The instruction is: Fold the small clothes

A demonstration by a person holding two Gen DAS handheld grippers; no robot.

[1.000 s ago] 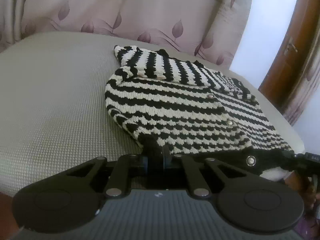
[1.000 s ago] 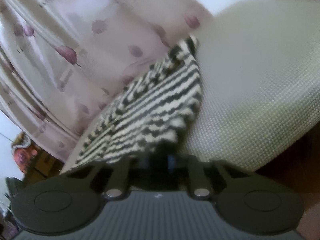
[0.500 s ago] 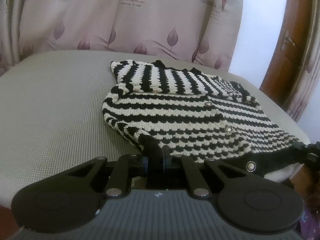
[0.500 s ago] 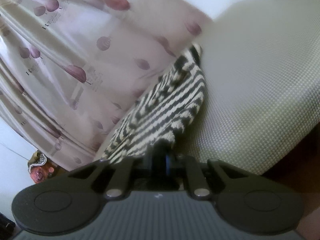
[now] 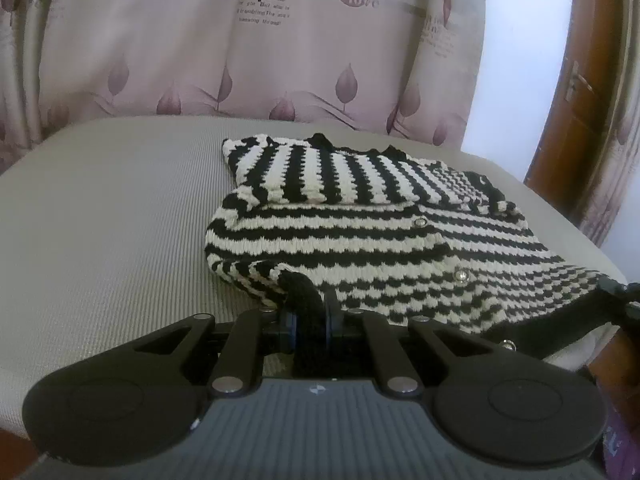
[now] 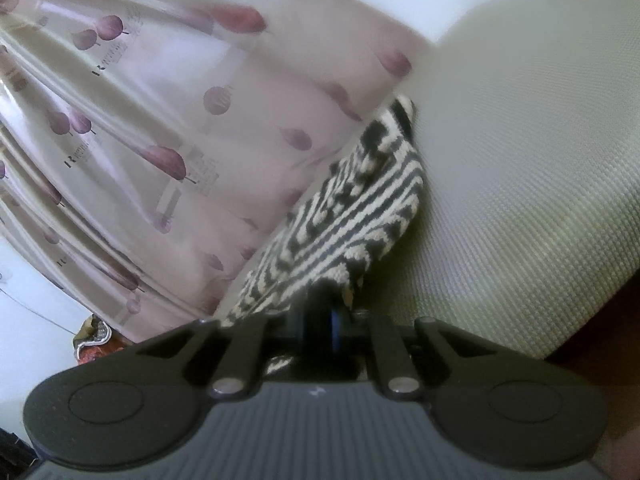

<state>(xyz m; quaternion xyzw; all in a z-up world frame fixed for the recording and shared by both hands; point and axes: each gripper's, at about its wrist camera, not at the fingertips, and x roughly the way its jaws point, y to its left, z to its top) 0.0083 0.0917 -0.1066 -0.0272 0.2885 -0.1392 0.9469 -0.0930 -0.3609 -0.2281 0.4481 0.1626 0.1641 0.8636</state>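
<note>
A small black-and-white striped knit cardigan (image 5: 360,232) with round silver buttons lies on a beige textured cushion (image 5: 100,220); one sleeve is folded across its top. My left gripper (image 5: 310,316) is shut on the black hem at the near left corner. My right gripper (image 6: 320,320) is shut on the black hem at the other near corner; it also shows in the left wrist view (image 5: 624,300) at the far right. The cardigan (image 6: 352,216) looks blurred in the right wrist view. The hem is lifted a little off the cushion between the two grippers.
A pink curtain (image 5: 260,48) with purple leaf prints hangs behind the cushion. A brown wooden door frame (image 5: 580,120) stands at the right. The cushion's near edge (image 6: 580,320) drops off to a dark floor.
Both grippers have risen and tilted up with the hem held; more curtain shows. The cardigan's near edge has lifted and drawn slightly towards me.
</note>
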